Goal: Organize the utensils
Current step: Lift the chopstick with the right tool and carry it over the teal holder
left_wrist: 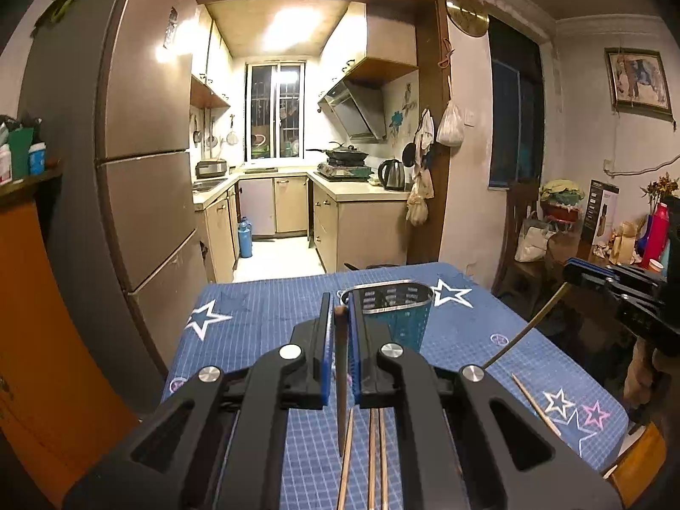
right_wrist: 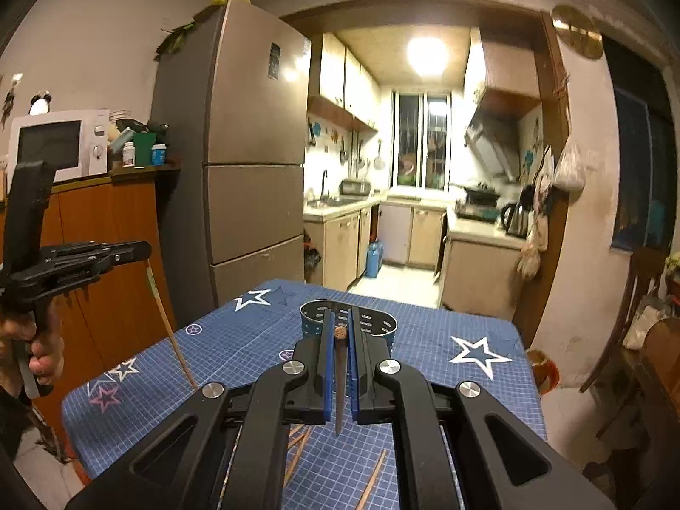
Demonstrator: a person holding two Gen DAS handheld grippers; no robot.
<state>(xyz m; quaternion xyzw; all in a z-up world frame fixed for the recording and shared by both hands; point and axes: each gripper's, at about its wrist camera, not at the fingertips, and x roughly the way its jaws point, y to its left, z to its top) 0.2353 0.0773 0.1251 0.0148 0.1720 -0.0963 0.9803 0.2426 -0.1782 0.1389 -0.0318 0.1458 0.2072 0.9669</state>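
Observation:
A perforated metal utensil holder stands on the blue star-patterned tablecloth. My left gripper is shut on a chopstick, held above the table just short of the holder. My right gripper is shut on another chopstick, also just short of the holder. In the left wrist view the right gripper shows at the right with its chopstick hanging down. In the right wrist view the left gripper shows at the left with its chopstick.
Several loose chopsticks lie on the cloth below the grippers, one more at the right. A fridge and an orange cabinet stand left of the table. A chair and cluttered side table stand right.

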